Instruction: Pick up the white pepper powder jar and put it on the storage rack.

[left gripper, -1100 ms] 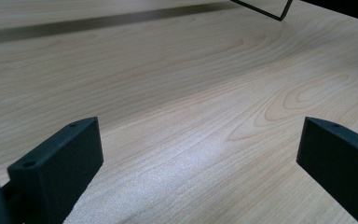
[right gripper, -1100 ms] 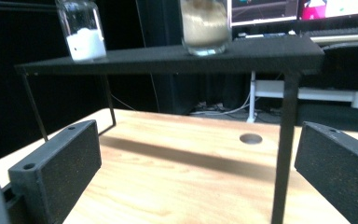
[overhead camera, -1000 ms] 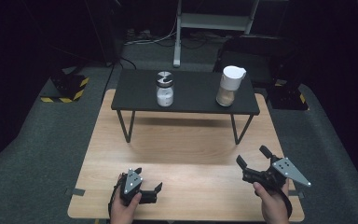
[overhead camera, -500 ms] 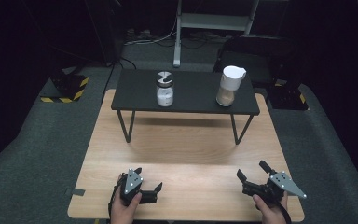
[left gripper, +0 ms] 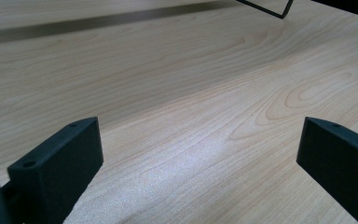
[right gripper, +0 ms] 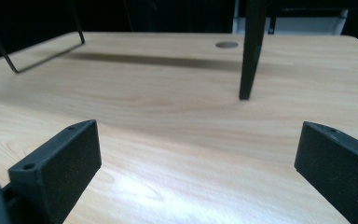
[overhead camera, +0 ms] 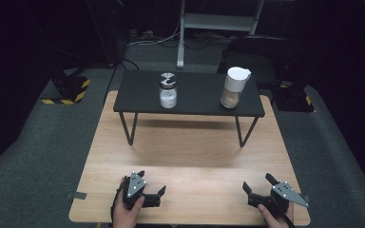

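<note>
Both jars stand on the black riser shelf [overhead camera: 147,102] at the far side of the wooden table [overhead camera: 190,161]: a glass jar with a dark lid [overhead camera: 168,90] toward the left, with white contents in its lower part, and a taller white-capped jar [overhead camera: 235,87] to its right, with pale grains at the bottom. They are well apart from each other and from both grippers, so nothing is held or touched. The left gripper [overhead camera: 151,193] rests low at the near edge of the table, jaws spread wide over bare wood in its own view, where it sat a second ago. The right gripper [overhead camera: 257,187] has changed: a second ago it was raised and angled at the near right; now it has come down close to the tabletop, jaws wide apart and pointing left toward the shelf leg [right gripper: 251,51]. I judge this a rest or start pose, with the reach to a jar not begun. What the jars contain is too small to tell, and the person's hands are cut off by the bottom edge of the high view.
</note>
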`<state>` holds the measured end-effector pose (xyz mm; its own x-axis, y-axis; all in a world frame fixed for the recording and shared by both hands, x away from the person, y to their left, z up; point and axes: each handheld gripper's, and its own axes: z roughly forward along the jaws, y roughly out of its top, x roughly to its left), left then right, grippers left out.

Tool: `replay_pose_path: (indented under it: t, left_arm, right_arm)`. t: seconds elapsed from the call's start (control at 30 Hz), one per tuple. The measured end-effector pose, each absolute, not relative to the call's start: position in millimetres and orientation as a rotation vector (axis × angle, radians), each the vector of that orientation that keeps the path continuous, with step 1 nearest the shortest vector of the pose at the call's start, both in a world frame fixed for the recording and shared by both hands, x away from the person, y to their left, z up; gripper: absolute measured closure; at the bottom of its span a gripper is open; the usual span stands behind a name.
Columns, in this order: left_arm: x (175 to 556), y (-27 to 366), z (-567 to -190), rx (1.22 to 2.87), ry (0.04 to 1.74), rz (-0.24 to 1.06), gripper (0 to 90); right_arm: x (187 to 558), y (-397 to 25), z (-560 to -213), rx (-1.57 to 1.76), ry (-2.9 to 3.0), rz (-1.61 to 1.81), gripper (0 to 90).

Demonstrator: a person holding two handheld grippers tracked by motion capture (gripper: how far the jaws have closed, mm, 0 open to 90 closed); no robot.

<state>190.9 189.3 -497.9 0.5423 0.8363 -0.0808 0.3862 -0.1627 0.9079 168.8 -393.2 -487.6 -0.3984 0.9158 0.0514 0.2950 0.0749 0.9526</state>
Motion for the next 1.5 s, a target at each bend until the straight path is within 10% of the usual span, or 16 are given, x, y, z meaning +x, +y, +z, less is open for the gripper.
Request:
replay_pose_path:
  t: [1.5]
  left_arm:
    - [182.6, 185.7, -499.0, 1.764, 1.01, 0.568, 0.5]
  right_arm:
    - [179.3, -391.1, -487.7, 1.301, 1.805, 1.231, 0.4]
